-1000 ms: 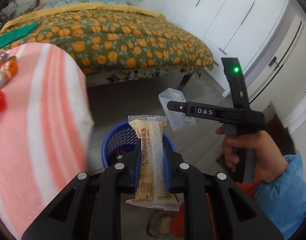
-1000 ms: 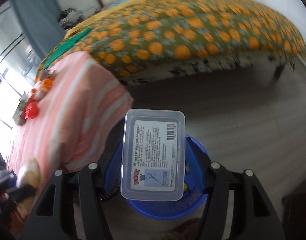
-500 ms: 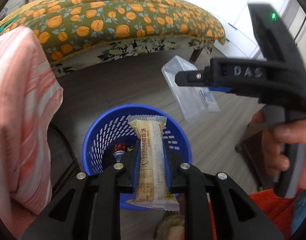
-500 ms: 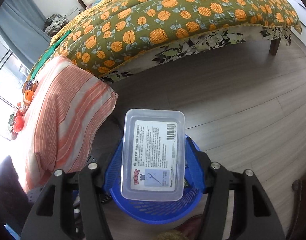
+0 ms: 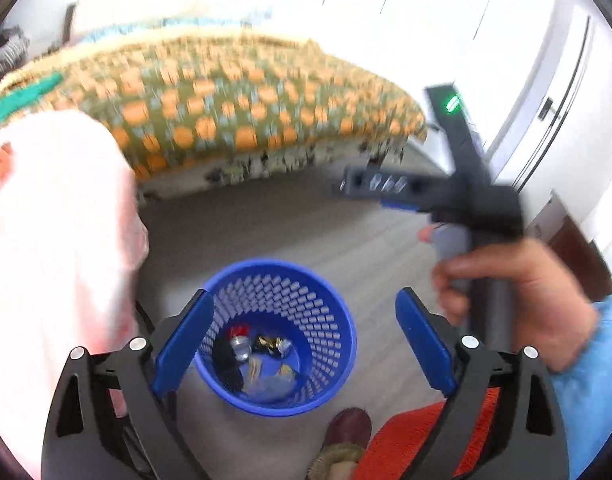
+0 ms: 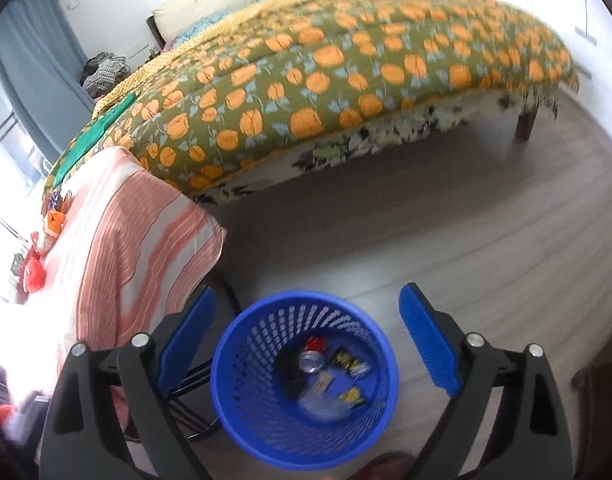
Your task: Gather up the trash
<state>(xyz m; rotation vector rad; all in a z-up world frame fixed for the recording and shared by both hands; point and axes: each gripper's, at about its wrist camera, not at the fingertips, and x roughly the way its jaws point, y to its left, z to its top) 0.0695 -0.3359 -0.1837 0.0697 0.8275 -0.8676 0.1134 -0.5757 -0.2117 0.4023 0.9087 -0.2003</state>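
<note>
A blue mesh basket point(image 5: 265, 292) stands on the floor just below both grippers. In it lie a small can point(image 5: 239, 346), dark wrappers point(image 5: 271, 342) and other litter. My left gripper point(image 5: 303, 294) hangs over the basket, its jaws opening wide with nothing between the blue pads point(image 5: 183, 344). My right gripper point(image 6: 309, 290) is also above the basket point(image 6: 245, 360), jaws opening and empty. A blurred clear plastic box point(image 6: 322, 404) lies at the basket's bottom beside the can point(image 6: 310, 362). The person's hand point(image 5: 506, 280) holding the right gripper shows at the right of the left wrist view.
A table under a pink striped cloth point(image 6: 137, 240) stands left of the basket, with red and orange packets point(image 6: 33, 276) on it. Behind is a bed with an orange-patterned quilt point(image 6: 326, 80). White wardrobe doors point(image 5: 526, 60) line the right. A slippered foot point(image 5: 348, 424) is near the basket.
Both grippers have gone from shut to wide open. The snack bar has left the left gripper and the clear box has left the right one; the box now lies in the basket.
</note>
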